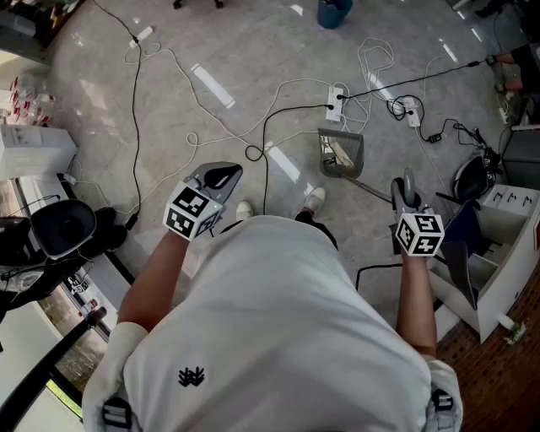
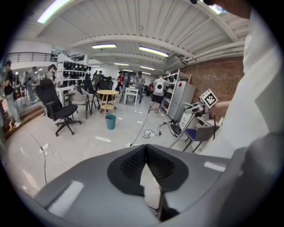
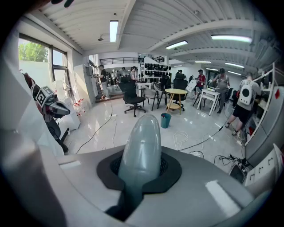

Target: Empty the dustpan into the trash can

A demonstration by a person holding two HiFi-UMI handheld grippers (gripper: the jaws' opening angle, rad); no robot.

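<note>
The pale, glossy floor (image 1: 211, 76) of a large open workshop room is strewn with cables (image 1: 265, 160) and a power strip (image 1: 336, 101). Just ahead of the person's shoes (image 1: 314, 201) is the long-handled dustpan (image 1: 342, 154), with pale scraps in its tray, well apart from the teal trash can (image 1: 334, 12). The right tongs (image 1: 407, 190) are clenched on the dustpan's grey handle (image 3: 141, 150), while the left tongs (image 1: 221, 175) are pressed together on nothing.

Bright, even ceiling strip lights (image 2: 153, 51); glare streaks on glossy floor (image 1: 211, 84); fisheye edges black, near foreground soft.
</note>
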